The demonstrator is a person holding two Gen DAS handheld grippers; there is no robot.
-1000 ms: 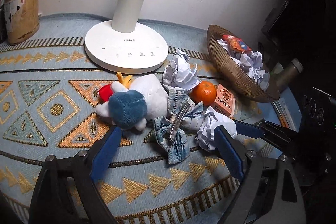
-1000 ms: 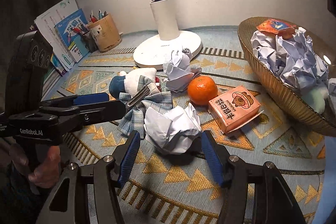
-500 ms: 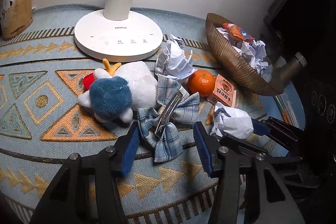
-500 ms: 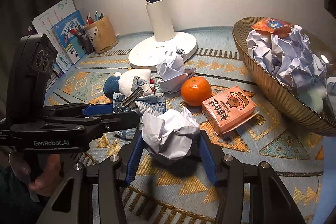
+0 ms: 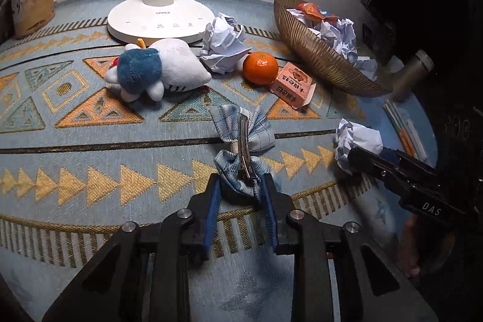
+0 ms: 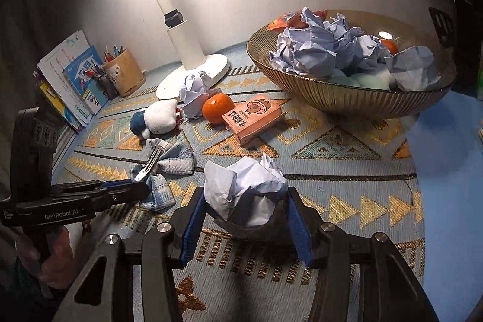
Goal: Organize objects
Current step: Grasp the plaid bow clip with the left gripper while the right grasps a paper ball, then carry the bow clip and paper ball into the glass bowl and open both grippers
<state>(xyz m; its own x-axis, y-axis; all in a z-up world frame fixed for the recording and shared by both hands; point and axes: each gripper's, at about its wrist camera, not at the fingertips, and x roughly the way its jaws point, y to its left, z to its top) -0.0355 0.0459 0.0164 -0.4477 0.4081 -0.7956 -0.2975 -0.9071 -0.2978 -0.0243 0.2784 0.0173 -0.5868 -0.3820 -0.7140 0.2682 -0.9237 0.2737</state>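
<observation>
My left gripper (image 5: 240, 190) is shut on the near end of a plaid bow hair clip (image 5: 243, 138), which also shows in the right wrist view (image 6: 160, 168), pulled away from the plush toy (image 5: 157, 71). My right gripper (image 6: 244, 210) is shut on a crumpled paper ball (image 6: 246, 190), held just above the mat; it also shows in the left wrist view (image 5: 357, 141). A gold ribbed bowl (image 6: 362, 101) at the right holds several paper balls and a snack packet.
On the patterned mat lie another paper ball (image 5: 223, 43), an orange (image 5: 260, 68) and a pink carton (image 5: 291, 85). A white lamp base (image 5: 157, 20) stands behind them. A pen holder (image 6: 123, 74) and books (image 6: 72, 77) are at the left.
My left gripper closed on the bow clip and drew it toward the mat's near edge, away from the plush toy. My right gripper closed on the paper ball and lifted it.
</observation>
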